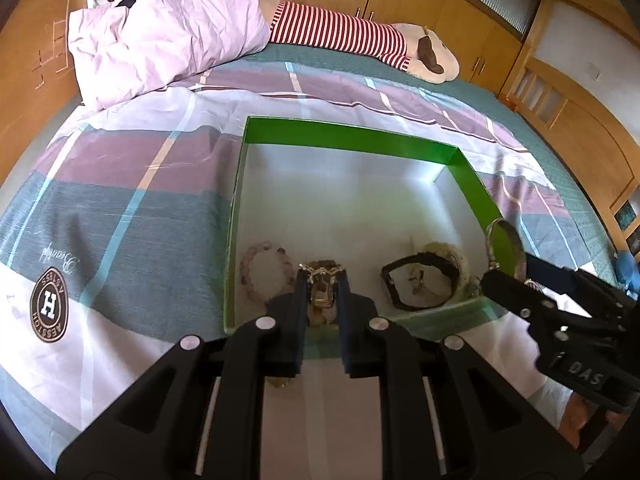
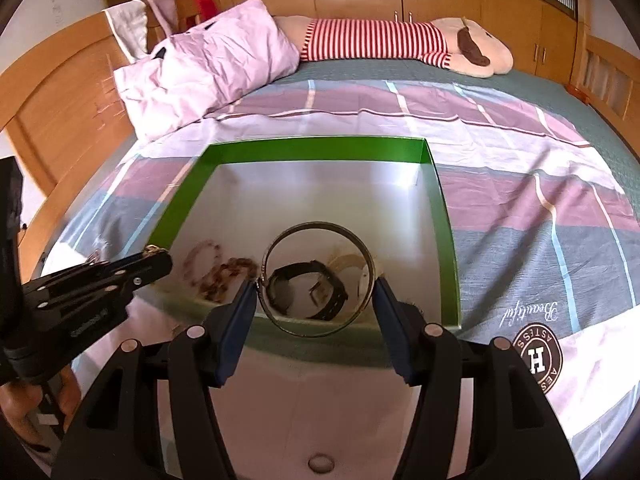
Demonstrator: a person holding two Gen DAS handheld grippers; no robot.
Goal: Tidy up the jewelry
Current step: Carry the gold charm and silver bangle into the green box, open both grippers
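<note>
A green-walled box (image 1: pixel 344 138) with a pale floor lies on the bed; it also shows in the right wrist view (image 2: pixel 316 148). Inside near its front lie a pink bead bracelet (image 1: pixel 262 270), a black watch (image 1: pixel 420 284) and a pale woven bangle (image 1: pixel 452 254). My left gripper (image 1: pixel 323 276) is shut on a gold chain piece (image 1: pixel 322 280) over the box's front edge. My right gripper (image 2: pixel 316 294) is shut on a silver bangle (image 2: pixel 318 280), held upright above the box's front right; the watch (image 2: pixel 308 290) shows through the ring.
A crumpled lilac pillow (image 1: pixel 168 36) and a striped plush toy (image 1: pixel 360 40) lie at the far side of the bed. Wooden cupboards stand behind. The plaid bedsheet (image 1: pixel 120 208) surrounds the box.
</note>
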